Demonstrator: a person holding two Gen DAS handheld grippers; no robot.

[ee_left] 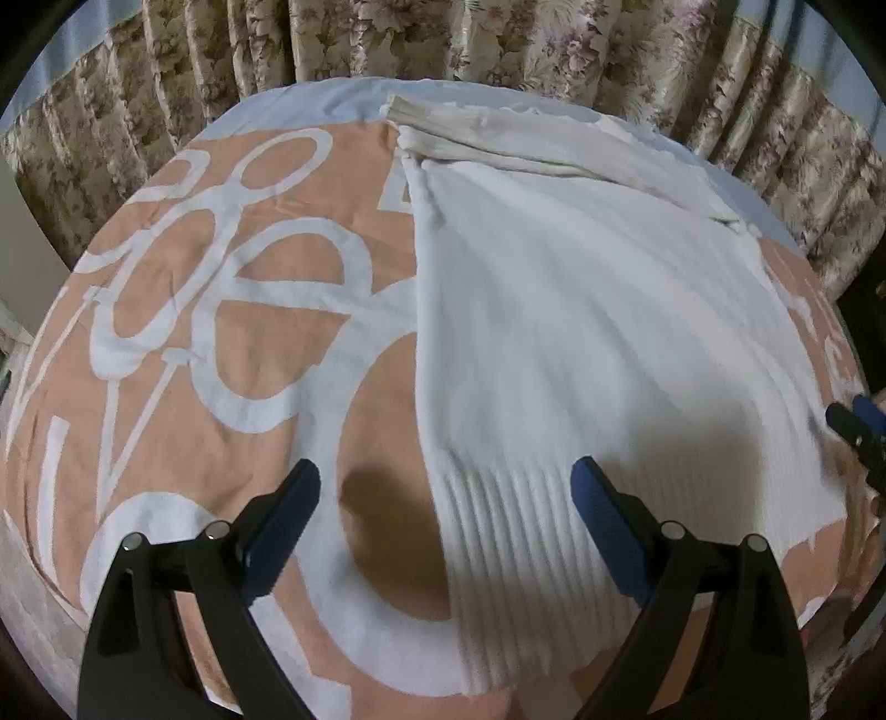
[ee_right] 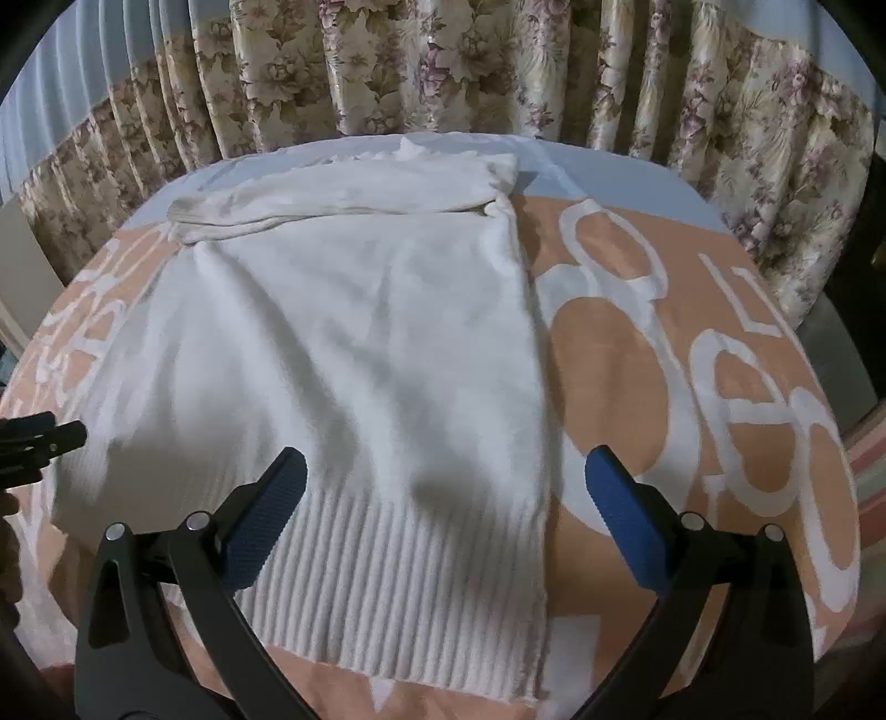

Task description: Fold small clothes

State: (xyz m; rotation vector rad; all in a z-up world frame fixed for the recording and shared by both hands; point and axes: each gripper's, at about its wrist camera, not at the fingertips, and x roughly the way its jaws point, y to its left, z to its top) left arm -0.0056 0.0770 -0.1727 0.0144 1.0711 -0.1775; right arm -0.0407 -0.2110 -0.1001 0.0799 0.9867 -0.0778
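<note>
A white knitted sweater (ee_left: 581, 332) (ee_right: 354, 343) lies flat on the peach and white patterned cover, its ribbed hem (ee_right: 421, 576) nearest me and a sleeve folded across its far end (ee_right: 343, 199). My left gripper (ee_left: 448, 487) hovers open over the sweater's near left corner, one finger above the cover, the other above the hem. My right gripper (ee_right: 448, 476) stands open over the near right corner, straddling the sweater's right edge. Each gripper's tip also shows in the other view: the right gripper (ee_left: 855, 423) at the right edge, the left gripper (ee_right: 50, 435) at the left edge.
The patterned cover (ee_left: 194, 332) (ee_right: 720, 360) spreads wide on both sides of the sweater. Flowered curtains (ee_left: 443, 39) (ee_right: 498, 66) hang close behind the far edge. A striped edge (ee_right: 869, 476) shows at the right.
</note>
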